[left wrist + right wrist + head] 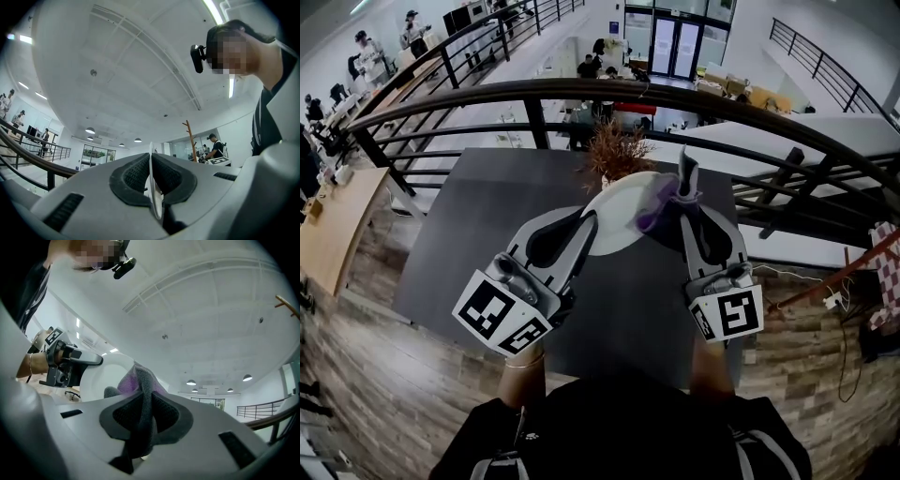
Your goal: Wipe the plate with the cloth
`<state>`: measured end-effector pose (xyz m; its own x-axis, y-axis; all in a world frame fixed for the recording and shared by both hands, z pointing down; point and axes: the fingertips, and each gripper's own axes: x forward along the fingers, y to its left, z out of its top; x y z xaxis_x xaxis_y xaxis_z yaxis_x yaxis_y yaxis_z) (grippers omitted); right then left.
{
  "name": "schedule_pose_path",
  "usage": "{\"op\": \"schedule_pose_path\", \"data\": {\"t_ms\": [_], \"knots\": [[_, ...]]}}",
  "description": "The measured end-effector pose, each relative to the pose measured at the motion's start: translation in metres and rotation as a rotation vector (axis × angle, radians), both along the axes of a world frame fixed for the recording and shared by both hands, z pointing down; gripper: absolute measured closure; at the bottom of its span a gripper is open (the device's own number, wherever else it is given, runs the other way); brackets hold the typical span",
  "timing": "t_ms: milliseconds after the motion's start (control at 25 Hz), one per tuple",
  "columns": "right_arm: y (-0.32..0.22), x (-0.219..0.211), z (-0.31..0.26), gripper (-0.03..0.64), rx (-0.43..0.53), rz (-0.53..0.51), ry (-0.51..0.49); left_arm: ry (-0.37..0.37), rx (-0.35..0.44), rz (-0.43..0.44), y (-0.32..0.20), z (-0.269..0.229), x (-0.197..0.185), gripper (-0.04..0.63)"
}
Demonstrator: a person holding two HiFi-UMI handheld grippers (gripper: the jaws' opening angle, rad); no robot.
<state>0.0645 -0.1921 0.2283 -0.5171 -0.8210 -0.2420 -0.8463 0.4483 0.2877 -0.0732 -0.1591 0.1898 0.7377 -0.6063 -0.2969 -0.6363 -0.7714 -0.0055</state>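
Dark grey bench (pixel 469 234) fills the middle of the head view, with a black railing (pixel 487 98) curving past its far edge and an open hall beyond. Left tongs (pixel 581 228) are clamped on the 8 o'clock rim of the white plate (pixel 623 214), holding it tilted over the bench; their own view shows the rim edge-on between the pads. Right tongs (pixel 687 204) are closed on a grey-and-purple cloth (pixel 656 208), bunched against the plate's 3 o'clock side. A dried plant (pixel 614 150) stands at the plate's 12 o'clock.
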Motion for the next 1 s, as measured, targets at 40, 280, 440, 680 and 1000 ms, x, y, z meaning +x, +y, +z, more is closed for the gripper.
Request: {"op": "schedule_pose_path", "data": {"t_ms": [40, 280, 440, 680, 1000], "knots": [[0.001, 0.003, 0.0, 0.565, 0.001, 0.004, -0.003, -0.001, -0.003, -0.005, -0.001, 0.001, 0.0, 0.58], [0.013, 0.016, -0.015, 0.565, 0.004, -0.041, -0.103, -0.003, -0.026, -0.033, -0.006, 0.006, -0.004, 0.58], [0.025, 0.013, -0.032, 0.565, 0.044, -0.068, -0.124, -0.006, -0.03, -0.037, -0.008, 0.007, -0.005, 0.58], [0.046, -0.008, -0.047, 0.565, 0.094, -0.187, -0.157, -0.007, -0.025, -0.036, -0.008, 0.008, -0.003, 0.58], [0.065, -0.041, -0.054, 0.565, 0.126, -0.325, -0.158, -0.004, -0.02, -0.035, -0.006, 0.007, -0.003, 0.58]]}}
